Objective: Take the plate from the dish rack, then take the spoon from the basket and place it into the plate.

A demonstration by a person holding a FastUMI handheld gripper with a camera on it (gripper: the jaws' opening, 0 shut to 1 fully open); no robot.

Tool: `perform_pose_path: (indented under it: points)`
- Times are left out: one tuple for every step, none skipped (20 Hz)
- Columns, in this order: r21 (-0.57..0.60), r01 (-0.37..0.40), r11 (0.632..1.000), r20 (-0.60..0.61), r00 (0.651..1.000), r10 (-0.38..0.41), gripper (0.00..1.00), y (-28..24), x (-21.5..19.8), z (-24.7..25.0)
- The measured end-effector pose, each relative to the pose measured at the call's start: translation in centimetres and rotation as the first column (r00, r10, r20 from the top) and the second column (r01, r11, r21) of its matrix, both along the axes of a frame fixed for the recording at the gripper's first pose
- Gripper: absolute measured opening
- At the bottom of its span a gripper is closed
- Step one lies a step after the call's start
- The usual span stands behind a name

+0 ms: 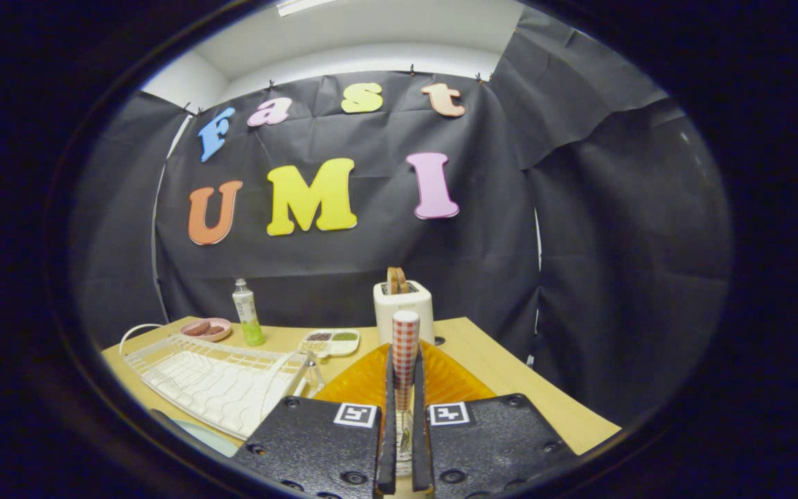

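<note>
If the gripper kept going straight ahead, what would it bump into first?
Probably the white toaster. The gripper, shut on the checked-handled spoon above the orange plate, points right at it, though the distance is hard to judge.

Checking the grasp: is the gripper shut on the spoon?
Shut: the gripper has both fingers pressing the spoon, its checked handle upright between them.

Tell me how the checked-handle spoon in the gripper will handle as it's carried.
The spoon, pinched between both fingers of the gripper, looks slim and probably light. Its handle sticks up well past the fingers, so it may pivot if bumped. The glossy metal stem could slip; it hangs above the orange plate.
</note>
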State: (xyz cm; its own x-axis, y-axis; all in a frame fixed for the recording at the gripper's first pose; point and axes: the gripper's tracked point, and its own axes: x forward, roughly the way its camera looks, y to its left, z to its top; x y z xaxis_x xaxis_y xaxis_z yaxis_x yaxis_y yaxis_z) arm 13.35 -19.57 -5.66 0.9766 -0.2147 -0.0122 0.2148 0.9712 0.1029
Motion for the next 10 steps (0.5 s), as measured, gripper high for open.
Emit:
perform_pose_path:
  points:
    - [-0.005, 0.0, 1.0, 0.008, 1.0, 0.001, 0.14, 0.5, -0.5, 1.1]
    - [-0.006, -0.002, 1.0, 0.018, 1.0, 0.003, 0.14, 1.1, -0.9, 2.2]
    - [-0.007, -0.001, 1.0, 0.031, 1.0, 0.001, 0.14, 1.7, -1.5, 3.3]
    - [-0.019, -0.001, 1.0, 0.04, 0.999, 0.002, 0.14, 2.4, -2.3, 4.2]
    - [-0.031, 0.0, 1.0, 0.055, 0.998, 0.001, 0.14, 3.1, -3.0, 5.1]
    - [-0.039, 0.0, 0.999, 0.068, 0.998, 0.003, 0.14, 4.1, -3.7, 5.8]
    - [-0.046, -0.007, 0.999, 0.074, 0.997, 0.011, 0.14, 5.3, -4.4, 6.1]
    - [-0.05, -0.013, 0.999, 0.073, 0.997, 0.016, 0.14, 6.5, -5.1, 6.1]
    - [-0.052, -0.016, 0.998, 0.067, 0.998, 0.02, 0.14, 7.6, -5.9, 5.9]
    - [-0.052, -0.023, 0.998, 0.061, 0.998, 0.027, 0.14, 9.1, -6.5, 5.5]
